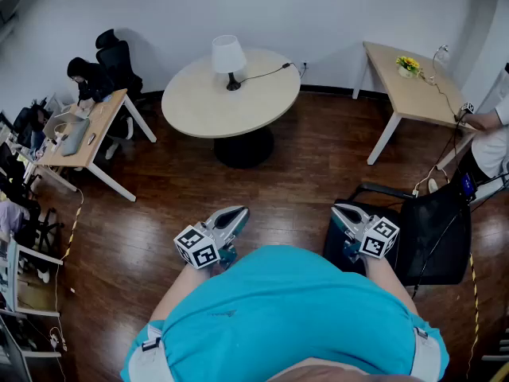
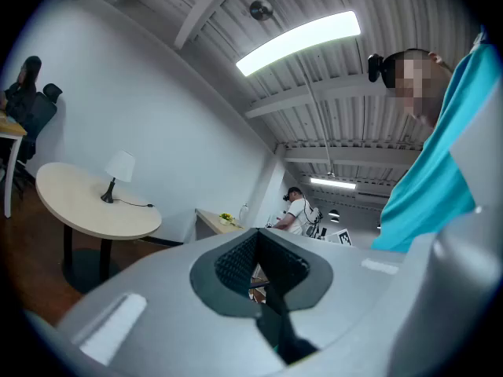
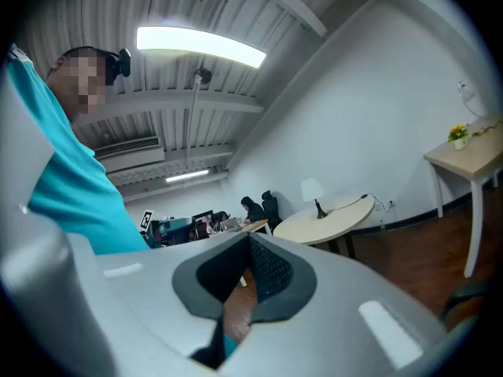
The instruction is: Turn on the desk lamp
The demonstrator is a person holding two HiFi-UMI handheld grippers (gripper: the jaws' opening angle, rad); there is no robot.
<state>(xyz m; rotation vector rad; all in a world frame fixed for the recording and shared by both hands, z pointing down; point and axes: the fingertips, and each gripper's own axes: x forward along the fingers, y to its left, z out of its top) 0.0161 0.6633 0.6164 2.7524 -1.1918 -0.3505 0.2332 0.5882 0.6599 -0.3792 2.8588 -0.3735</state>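
- Head view: the left gripper (image 1: 236, 213) and the right gripper (image 1: 340, 211) are held close to the person's teal shirt (image 1: 286, 309), tips pointing forward, set apart from each other.
- Left gripper view: the jaws are seen pressed together, with nothing between them.
- Right gripper view: the jaws are likewise clenched and empty.
- Far ahead of both grippers, across dark wooden floor (image 1: 175, 205), the desk lamp (image 1: 228, 58) is seen standing upright on a round table (image 1: 199, 110), unlit.
- A black cord (image 1: 266, 72) is run from the lamp's base away to the right, toward the wall; a small lump on it may be a switch, but it is too small to be told.
- The lamp is judged light and easily tipped, and its white shade soft enough to dent. The dark stem or base is better steadied, and the switch pressed gently with closed tips.
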